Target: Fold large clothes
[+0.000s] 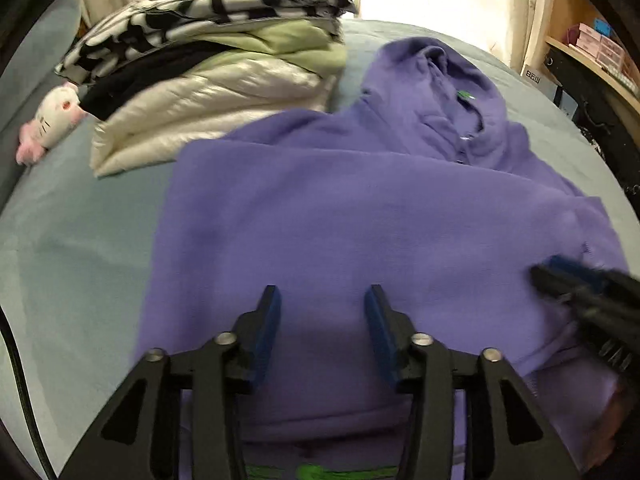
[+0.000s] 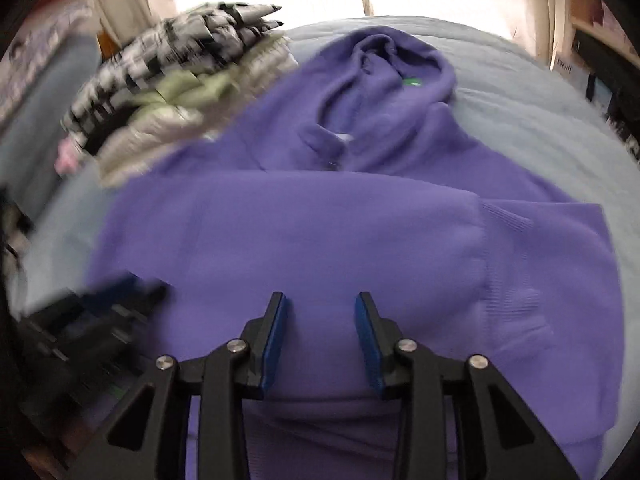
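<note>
Purple hoodie (image 1: pixel 360 216) lies part-folded on the bed (image 1: pixel 80 240) dead ahead, hood at 12 o'clock, clothes pile (image 1: pixel 208 80) at 10; my left gripper (image 1: pixel 322 294) and right gripper (image 2: pixel 321 300) hover over it, jaws released, empty.

Only legible txt — "BGW"-like print on box (image 1: pixel 533 76).

Each tool (image 1: pixel 322 294) (image 2: pixel 321 300) has black angular arms, silver screws, blue pads.
</note>
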Demonstrator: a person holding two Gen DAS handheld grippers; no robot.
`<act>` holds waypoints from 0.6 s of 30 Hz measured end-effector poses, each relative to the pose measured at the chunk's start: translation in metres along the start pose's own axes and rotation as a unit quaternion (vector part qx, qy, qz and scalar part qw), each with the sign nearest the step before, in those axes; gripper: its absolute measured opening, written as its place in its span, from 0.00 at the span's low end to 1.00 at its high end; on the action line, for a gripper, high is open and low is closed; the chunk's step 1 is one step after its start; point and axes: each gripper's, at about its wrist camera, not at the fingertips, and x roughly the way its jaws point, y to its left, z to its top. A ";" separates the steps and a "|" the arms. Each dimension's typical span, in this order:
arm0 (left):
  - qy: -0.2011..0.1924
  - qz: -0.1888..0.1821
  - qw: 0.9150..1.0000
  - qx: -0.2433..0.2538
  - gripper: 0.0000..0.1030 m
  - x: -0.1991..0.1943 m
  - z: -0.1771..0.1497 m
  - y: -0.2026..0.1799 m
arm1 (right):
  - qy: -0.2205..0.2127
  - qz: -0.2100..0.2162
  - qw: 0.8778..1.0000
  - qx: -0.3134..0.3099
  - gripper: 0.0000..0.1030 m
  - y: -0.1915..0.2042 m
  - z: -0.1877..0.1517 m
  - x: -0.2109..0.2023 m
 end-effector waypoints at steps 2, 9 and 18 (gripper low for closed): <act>0.002 0.013 1.000 -0.010 0.48 -0.001 0.003 0.021 | -0.013 -0.034 0.999 -0.014 0.32 -0.019 -0.004 -0.007; 0.012 0.007 1.000 -0.016 0.37 -0.007 0.000 0.047 | -0.012 -0.004 0.998 0.057 0.26 -0.078 -0.009 -0.034; -0.004 0.004 1.000 0.013 0.46 -0.044 -0.007 0.024 | 0.002 -0.003 0.998 0.066 0.32 -0.055 -0.021 -0.053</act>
